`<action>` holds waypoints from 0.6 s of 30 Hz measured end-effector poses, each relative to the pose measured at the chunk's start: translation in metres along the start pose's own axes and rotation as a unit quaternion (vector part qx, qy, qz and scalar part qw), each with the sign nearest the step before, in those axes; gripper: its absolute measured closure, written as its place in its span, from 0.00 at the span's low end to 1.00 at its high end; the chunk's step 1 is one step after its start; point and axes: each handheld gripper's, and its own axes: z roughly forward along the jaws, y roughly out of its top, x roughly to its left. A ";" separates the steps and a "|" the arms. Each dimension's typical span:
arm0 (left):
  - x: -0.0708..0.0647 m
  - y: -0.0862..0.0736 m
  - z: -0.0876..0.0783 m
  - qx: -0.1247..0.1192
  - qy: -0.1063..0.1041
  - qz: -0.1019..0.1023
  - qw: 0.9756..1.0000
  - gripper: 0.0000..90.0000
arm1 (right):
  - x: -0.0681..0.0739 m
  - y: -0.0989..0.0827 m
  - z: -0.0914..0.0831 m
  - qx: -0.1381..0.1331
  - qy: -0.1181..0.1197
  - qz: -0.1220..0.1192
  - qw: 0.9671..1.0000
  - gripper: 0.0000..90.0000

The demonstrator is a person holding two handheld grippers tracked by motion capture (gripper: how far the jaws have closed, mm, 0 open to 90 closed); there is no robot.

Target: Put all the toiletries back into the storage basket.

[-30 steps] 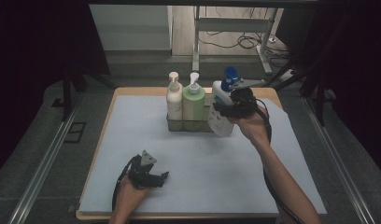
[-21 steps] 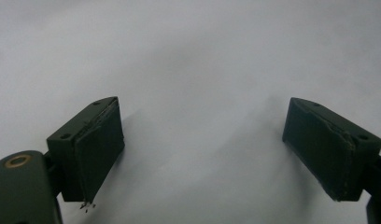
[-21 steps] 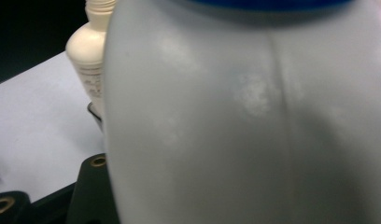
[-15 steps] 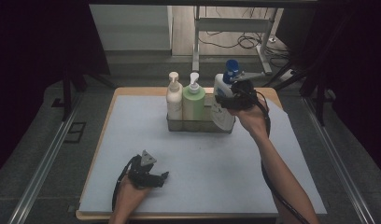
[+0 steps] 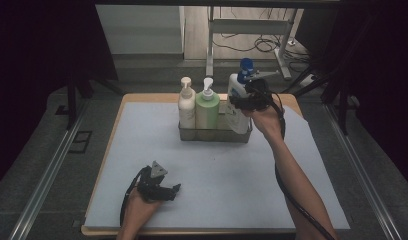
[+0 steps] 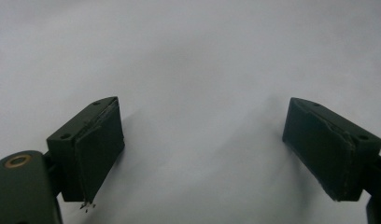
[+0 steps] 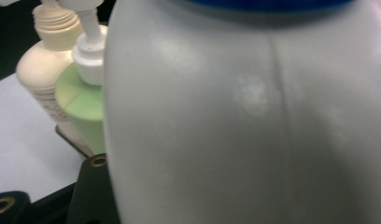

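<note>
A white bottle (image 5: 236,114) with a blue pump cap (image 5: 246,67) is upright at the right end of a metal rack (image 5: 212,135), and my right gripper (image 5: 240,101) is shut on its side. In the right gripper view the white bottle (image 7: 249,116) is pressed close, with one black finger (image 7: 93,186) at its left. A cream bottle (image 5: 186,107) and a green bottle (image 5: 207,110) stand in the rack's other places. Near the table's front edge, my left gripper (image 5: 174,191) lies on the white mat, open (image 6: 202,154) with nothing between its jaws.
The white mat (image 5: 142,150) covers the wooden table (image 5: 123,102). Metal rails run along both sides of the table. Behind the rack the table ends, with a stand's legs and cables on the floor beyond.
My right gripper has carried the white bottle away from me, from a tilt in front of the rack to upright at its right end. The left gripper has stayed still.
</note>
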 end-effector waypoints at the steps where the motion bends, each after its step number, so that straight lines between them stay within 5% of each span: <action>1: 0.000 0.000 0.000 0.000 0.000 0.000 1.000 0.14 | -0.001 0.001 0.001 0.000 -0.001 0.000 1.000 0.45; 18: 0.000 0.000 0.000 0.000 0.000 0.000 1.000 0.14 | -0.012 0.008 0.022 0.004 -0.019 0.016 1.000 0.45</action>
